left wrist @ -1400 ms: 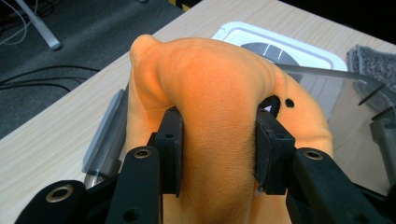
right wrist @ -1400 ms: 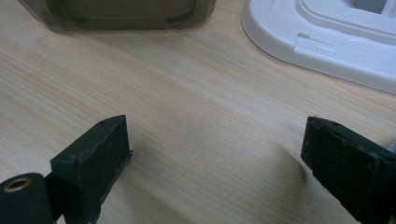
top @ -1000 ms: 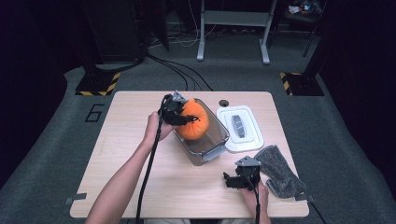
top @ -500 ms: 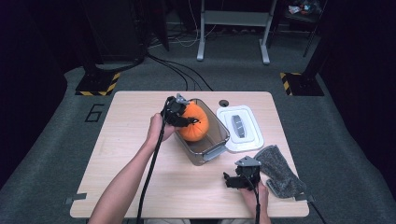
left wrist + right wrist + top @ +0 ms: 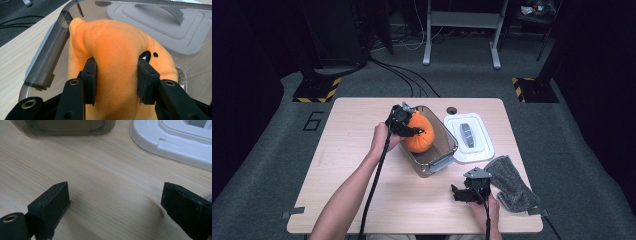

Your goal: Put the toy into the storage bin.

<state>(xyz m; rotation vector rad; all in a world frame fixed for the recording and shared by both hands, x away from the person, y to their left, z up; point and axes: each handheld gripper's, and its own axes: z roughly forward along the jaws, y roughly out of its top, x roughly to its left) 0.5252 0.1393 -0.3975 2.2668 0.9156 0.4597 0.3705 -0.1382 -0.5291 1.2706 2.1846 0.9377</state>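
Left gripper (image 5: 117, 82) pinches the orange plush toy (image 5: 117, 50), seemingly inside the clear container (image 5: 437, 160); right gripper (image 5: 116, 202) gapes empty

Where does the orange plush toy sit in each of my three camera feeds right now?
High view: the orange plush toy sits centre-frame in the clear bin, with the left gripper clamped on it.
Left gripper view: it is dead centre, squeezed between the two black jaws.
Right gripper view: the toy is not in it; the right gripper is open over bare table.
Shared landmark: the white lid beside the bin.
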